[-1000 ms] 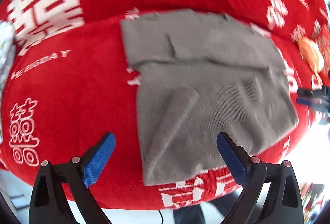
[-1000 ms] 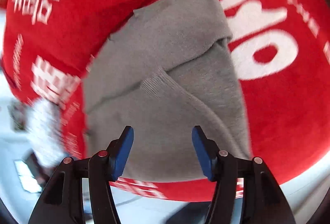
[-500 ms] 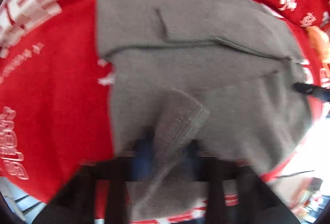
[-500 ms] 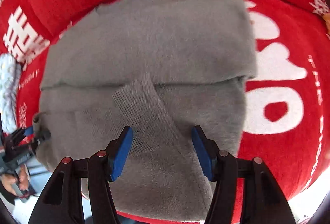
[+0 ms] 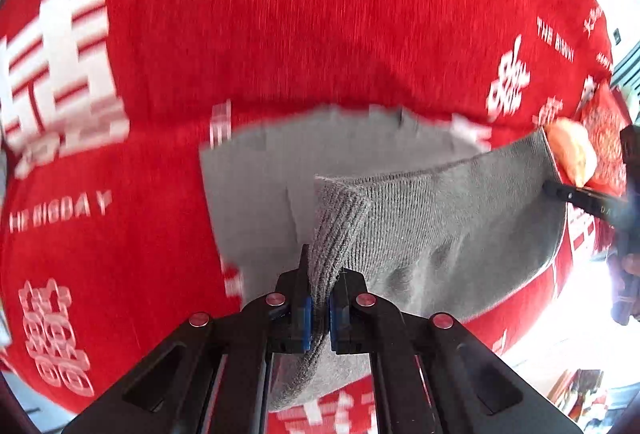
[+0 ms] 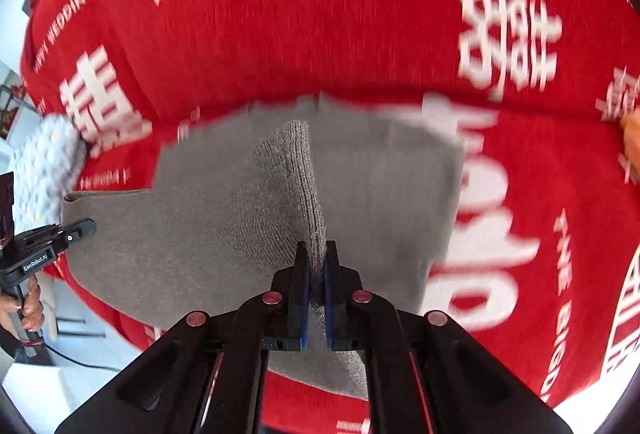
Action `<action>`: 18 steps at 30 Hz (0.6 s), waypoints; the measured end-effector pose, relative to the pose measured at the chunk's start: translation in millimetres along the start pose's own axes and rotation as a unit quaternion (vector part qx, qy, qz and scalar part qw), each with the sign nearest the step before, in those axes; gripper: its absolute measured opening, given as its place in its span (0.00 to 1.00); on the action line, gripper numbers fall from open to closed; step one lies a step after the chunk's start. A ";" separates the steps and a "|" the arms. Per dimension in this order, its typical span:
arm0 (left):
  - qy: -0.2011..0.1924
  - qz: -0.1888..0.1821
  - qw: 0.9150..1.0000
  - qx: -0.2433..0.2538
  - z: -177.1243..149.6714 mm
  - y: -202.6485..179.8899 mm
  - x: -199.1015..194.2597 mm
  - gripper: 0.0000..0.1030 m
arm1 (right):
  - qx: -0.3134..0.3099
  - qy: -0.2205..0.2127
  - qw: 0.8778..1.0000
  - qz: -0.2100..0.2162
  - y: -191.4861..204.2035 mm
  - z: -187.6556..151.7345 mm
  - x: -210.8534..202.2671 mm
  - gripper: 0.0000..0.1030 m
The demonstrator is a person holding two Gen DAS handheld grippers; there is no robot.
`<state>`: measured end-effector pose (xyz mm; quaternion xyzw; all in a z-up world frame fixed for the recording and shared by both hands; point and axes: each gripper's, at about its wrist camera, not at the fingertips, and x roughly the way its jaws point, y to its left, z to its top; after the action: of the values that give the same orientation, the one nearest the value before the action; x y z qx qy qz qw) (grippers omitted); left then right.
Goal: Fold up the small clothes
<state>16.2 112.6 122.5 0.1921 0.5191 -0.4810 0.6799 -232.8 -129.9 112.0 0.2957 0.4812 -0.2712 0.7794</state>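
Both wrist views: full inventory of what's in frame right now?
sweater: 1, grey knit, lying on the blanket, near edge lifted at two points
blanket: 1, red with white characters and lettering, covers the whole surface under the sweater
patterned cloth: 1, white with small dots, at the blanket's left edge in the right wrist view
orange object: 1, orange, blurred, on the blanket past the sweater's right side; cannot tell what it is
left gripper: 1, black with blue pads, shut on the sweater's ribbed edge
right gripper: 1, black with blue pads, shut on a ribbed fold of the sweater
hand: 1, holds the left gripper's handle, at the left edge of the right wrist view
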 end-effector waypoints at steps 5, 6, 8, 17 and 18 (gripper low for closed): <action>-0.028 0.030 0.999 0.008 63.0 5.2 38.1 0.06 | 0.002 -0.008 1.000 -0.006 -12.6 57.3 32.7 0.06; -0.024 0.038 0.999 0.009 70.4 6.3 50.1 0.06 | 0.010 -0.003 1.000 -0.004 -19.1 65.3 43.3 0.06; -0.004 0.066 0.998 0.007 82.7 8.6 90.2 0.06 | 0.035 0.014 0.999 0.005 -35.7 77.6 73.7 0.06; 0.064 0.148 0.987 -0.029 80.5 27.1 198.7 0.12 | 0.097 0.080 0.992 0.001 -79.5 78.8 178.4 0.06; 0.068 0.167 0.983 -0.033 80.8 31.7 203.4 0.25 | 0.098 0.081 0.992 0.004 -82.1 77.6 181.4 0.07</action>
<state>85.1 -26.6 -34.9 0.2857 0.5400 -0.3291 0.7201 -174.4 -266.6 -41.4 0.3934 0.5124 -0.2894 0.7063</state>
